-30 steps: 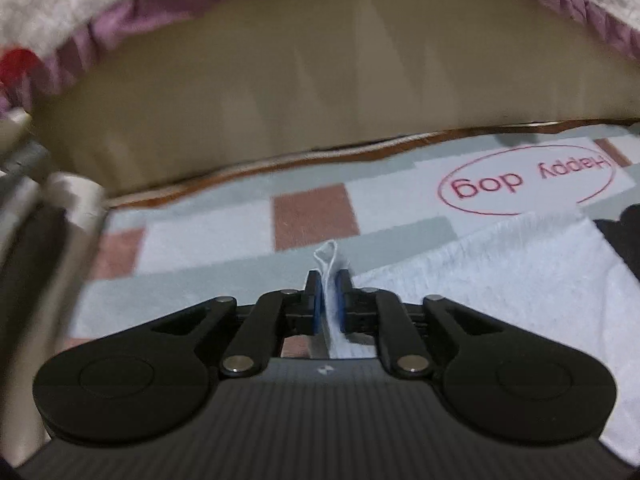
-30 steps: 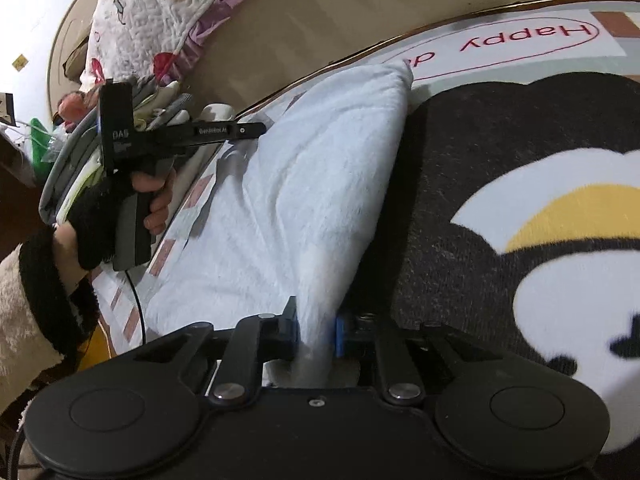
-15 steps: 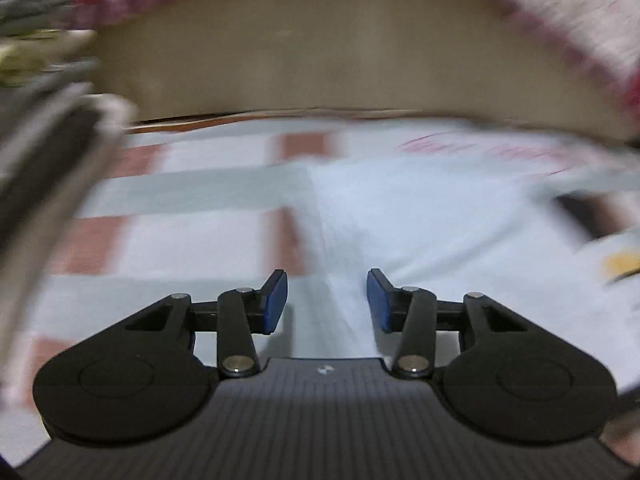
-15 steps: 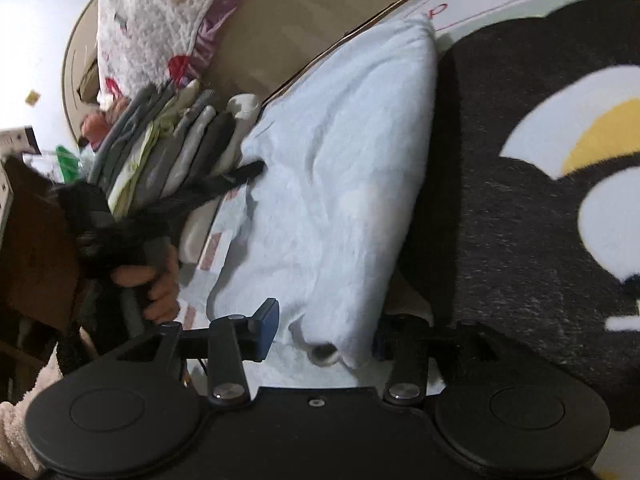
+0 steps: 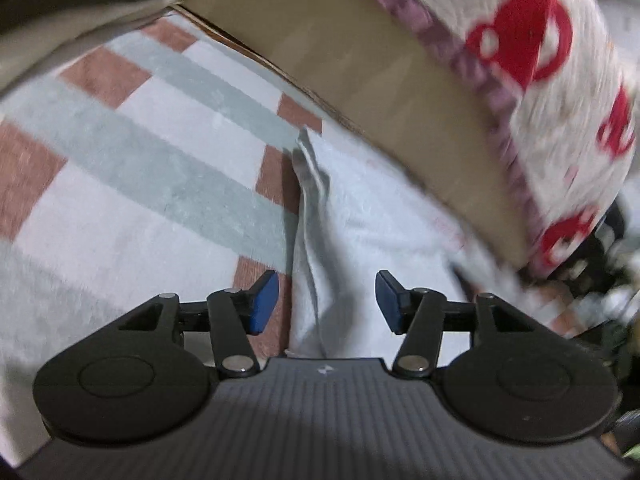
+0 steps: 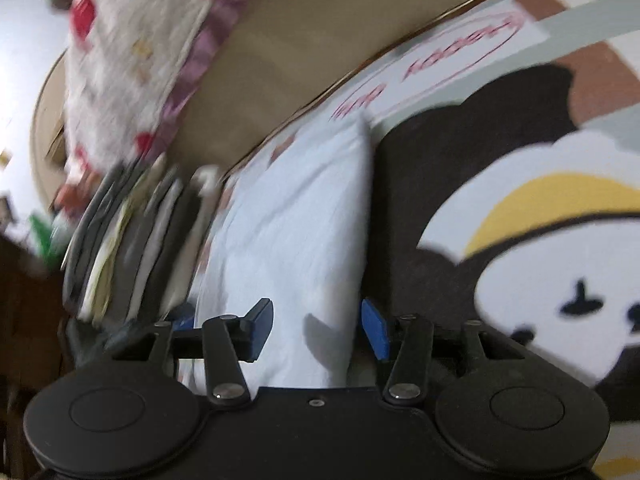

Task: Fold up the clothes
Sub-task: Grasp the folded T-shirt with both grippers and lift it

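Note:
A pale blue-white garment (image 6: 292, 232) lies folded in a long strip on the patterned blanket (image 6: 560, 240). In the right wrist view my right gripper (image 6: 316, 328) stands open, its blue pads on either side of the strip's near end without closing on it. My left gripper (image 5: 326, 300) is open too, and the same garment (image 5: 360, 240) runs between its fingers, with a raised crease (image 5: 310, 184) along its left edge. Both views are motion-blurred.
A stack of folded clothes (image 6: 132, 240) stands left of the garment. A tan headboard (image 5: 380, 80) and a white quilt with red prints (image 5: 540, 40) rise behind the checked blanket (image 5: 140, 140). A panda picture (image 6: 560, 280) covers the blanket on the right.
Both grippers went from shut on the garment's edges to open, letting it drop flat. Both cameras have swung, the left one turning sharply toward the quilt.

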A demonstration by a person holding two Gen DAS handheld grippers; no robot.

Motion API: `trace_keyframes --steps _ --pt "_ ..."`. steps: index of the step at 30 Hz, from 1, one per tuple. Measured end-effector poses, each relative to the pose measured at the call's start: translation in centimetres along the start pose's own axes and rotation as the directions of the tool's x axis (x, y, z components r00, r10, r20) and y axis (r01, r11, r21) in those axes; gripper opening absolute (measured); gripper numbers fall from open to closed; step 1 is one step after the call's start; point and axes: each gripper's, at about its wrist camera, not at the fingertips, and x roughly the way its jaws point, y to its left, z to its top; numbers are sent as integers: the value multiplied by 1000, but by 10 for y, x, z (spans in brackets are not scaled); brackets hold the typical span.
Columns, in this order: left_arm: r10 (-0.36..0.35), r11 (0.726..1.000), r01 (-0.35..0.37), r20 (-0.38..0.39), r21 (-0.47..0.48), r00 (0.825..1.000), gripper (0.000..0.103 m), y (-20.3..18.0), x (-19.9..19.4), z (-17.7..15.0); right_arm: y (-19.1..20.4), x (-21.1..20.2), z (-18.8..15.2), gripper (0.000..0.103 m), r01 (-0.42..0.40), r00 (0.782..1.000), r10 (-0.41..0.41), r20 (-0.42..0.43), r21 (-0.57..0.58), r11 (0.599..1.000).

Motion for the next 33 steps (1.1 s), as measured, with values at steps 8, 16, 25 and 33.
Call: trace_keyframes --steps 8,16,25,33 --pt "18 993 -11 -58 121 998 64 -15 20 -8 2 42 6 59 23 1000 -22 -13 24 999" --pt "-12 996 25 -152 85 988 68 -15 48 -19 -3 59 8 59 8 1000 -9 10 63 998" --pt "30 984 -15 -81 176 996 21 -25 55 -27 7 90 47 39 -2 1000 2 -31 9 1000" --pt "91 917 -103 48 386 995 14 -69 17 -30 92 54 26 18 90 994 -62 95 -326 941"
